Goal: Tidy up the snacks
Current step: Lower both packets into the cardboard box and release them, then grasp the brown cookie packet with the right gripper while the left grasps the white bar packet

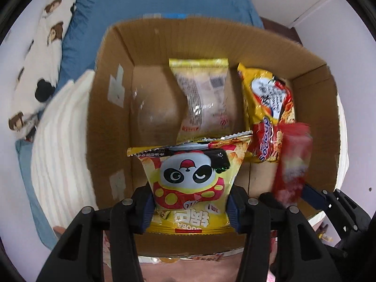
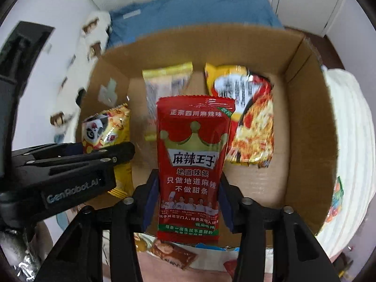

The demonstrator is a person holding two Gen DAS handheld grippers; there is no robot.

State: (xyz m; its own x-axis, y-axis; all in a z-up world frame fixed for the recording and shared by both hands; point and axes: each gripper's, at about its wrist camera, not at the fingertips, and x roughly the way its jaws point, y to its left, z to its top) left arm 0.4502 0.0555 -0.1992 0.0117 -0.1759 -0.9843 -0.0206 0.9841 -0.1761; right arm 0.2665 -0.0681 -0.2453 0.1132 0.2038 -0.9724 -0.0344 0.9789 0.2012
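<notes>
My left gripper (image 1: 189, 208) is shut on a yellow panda snack bag (image 1: 190, 178) and holds it over the near left part of an open cardboard box (image 1: 110, 127). My right gripper (image 2: 188, 203) is shut on a red spicy-strip packet (image 2: 191, 164) and holds it upright over the box (image 2: 303, 122). The red packet shows blurred at the right in the left wrist view (image 1: 293, 162). The panda bag (image 2: 105, 129) and the left gripper (image 2: 77, 162) show at the left in the right wrist view. Inside the box lie a pale yellow-edged packet (image 1: 204, 98) and a yellow-red noodle packet (image 1: 270, 108).
The box sits on a bed with a blue blanket (image 1: 145, 2), a bear-print pillow (image 1: 44, 54) at the left and a white striped cushion (image 1: 61, 141) against the box. More snack packets (image 2: 174, 251) lie in front of the box. A white cushion (image 2: 347, 145) lies at the right.
</notes>
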